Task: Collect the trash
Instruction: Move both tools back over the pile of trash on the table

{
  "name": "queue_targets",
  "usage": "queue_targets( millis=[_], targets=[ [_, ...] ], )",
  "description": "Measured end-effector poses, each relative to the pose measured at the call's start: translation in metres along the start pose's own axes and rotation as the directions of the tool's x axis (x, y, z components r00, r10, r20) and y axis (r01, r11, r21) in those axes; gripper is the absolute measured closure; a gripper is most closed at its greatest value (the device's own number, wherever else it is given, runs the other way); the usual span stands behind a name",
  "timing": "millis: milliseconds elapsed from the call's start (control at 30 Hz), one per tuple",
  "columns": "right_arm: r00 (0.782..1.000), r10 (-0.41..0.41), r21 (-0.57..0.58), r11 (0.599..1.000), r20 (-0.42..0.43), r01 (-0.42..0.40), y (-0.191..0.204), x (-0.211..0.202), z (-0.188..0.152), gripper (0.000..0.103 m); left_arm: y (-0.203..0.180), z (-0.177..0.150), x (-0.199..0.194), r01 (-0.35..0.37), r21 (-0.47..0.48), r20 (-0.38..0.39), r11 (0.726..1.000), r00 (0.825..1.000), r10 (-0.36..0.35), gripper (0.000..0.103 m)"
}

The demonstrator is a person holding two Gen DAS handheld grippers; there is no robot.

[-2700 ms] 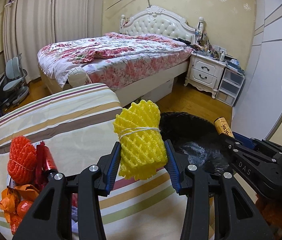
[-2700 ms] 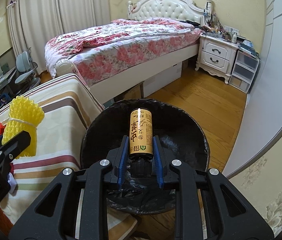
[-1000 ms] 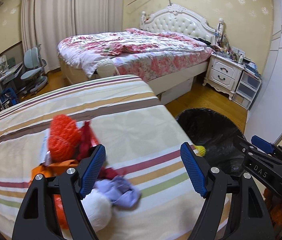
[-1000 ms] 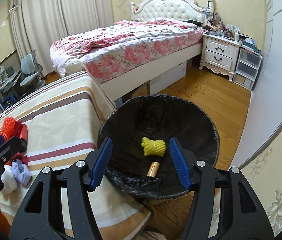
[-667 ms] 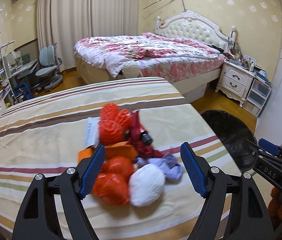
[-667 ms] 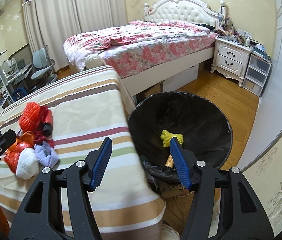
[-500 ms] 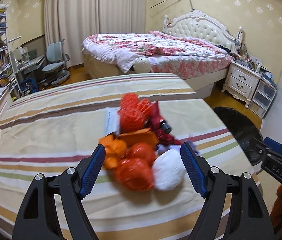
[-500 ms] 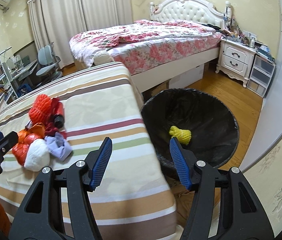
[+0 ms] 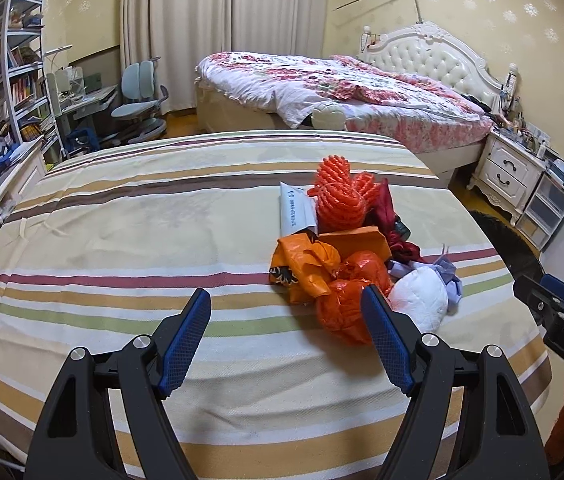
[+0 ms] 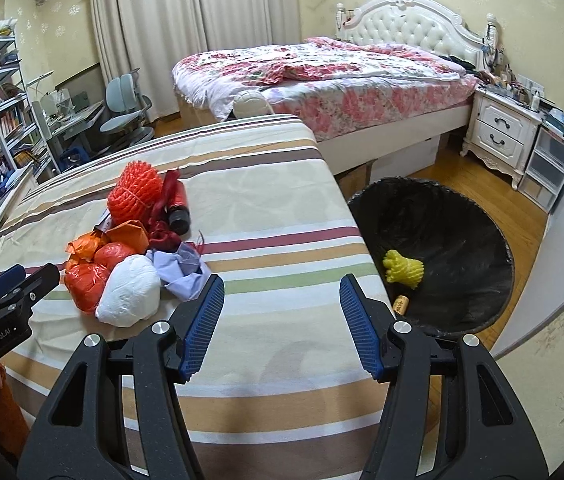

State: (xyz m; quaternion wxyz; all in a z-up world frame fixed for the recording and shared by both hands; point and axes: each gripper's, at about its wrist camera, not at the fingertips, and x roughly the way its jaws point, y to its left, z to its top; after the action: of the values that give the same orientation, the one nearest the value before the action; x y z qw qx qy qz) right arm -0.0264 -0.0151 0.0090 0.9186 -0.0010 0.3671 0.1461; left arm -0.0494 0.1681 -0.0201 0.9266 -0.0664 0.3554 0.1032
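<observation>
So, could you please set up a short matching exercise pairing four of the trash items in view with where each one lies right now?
Things:
1. yellow foam net bundle
2. white crumpled wad
3. orange foam net bundle
4. brown labelled bottle

Places:
A. far end of the pile on the striped cover
B. in the black-lined bin, mostly hidden by the right gripper's finger
C. near edge of the pile
D. in the bin, in plain view

Pairs: 1-D, 2-C, 3-A, 4-B

Floral bed (image 9: 354, 92), nightstand (image 10: 502, 128), desk chair (image 9: 141, 96), bookshelf (image 9: 9, 72).
</observation>
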Motion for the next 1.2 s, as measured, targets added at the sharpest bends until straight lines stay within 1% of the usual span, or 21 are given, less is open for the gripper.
queue_targets(
  millis=[233,433,500,700,900,1000,1067,1200],
  targets=[
    [1.0,0.007,-0.008,1.0,-0.006,-0.007,0.008,0.004,0.001,0.044,0.001,0.011,0.011,-0.007,-0.003,0.003,1.0,1.0,0.007,0.028],
    [1.0,0.009,-0.008,1.0,-0.016,-0.009,0.009,0.01,0.002,0.044,0.006,0.019,0.029,-0.025,0.011,-0.037,1.0,0.999,0.026,0.028],
    [1.0,0.01,-0.008,1.0,-0.021,-0.01,0.01,0.013,0.002,0.044,0.009,0.017,0.034,-0.031,0.017,-0.057,0.999,0.998,0.032,0.028],
    [0.999,0.021,-0.015,1.0,-0.028,-0.021,0.018,0.02,0.005,0.044,0.026,0.009,0.028,-0.055,0.016,-0.065,0.998,0.996,0.056,0.028],
    [0.999,0.032,-0.024,0.999,-0.029,-0.033,0.027,0.027,0.011,0.044,0.049,0.005,0.033,-0.093,-0.026,-0.108,0.995,0.99,0.09,0.028],
    [0.999,0.03,-0.031,0.999,-0.033,-0.032,0.032,0.029,0.013,0.044,0.054,0.004,0.031,-0.079,-0.042,-0.112,0.996,0.991,0.074,0.028],
    [0.999,0.025,-0.034,0.999,-0.037,-0.027,0.033,0.031,0.014,0.044,0.052,0.007,0.028,-0.054,-0.04,-0.099,0.998,0.994,0.049,0.028],
    [0.999,0.015,-0.027,0.999,-0.047,-0.016,0.031,0.034,0.015,0.044,0.04,0.014,0.028,-0.014,0.001,-0.073,1.0,0.997,0.015,0.028]
  ],
)
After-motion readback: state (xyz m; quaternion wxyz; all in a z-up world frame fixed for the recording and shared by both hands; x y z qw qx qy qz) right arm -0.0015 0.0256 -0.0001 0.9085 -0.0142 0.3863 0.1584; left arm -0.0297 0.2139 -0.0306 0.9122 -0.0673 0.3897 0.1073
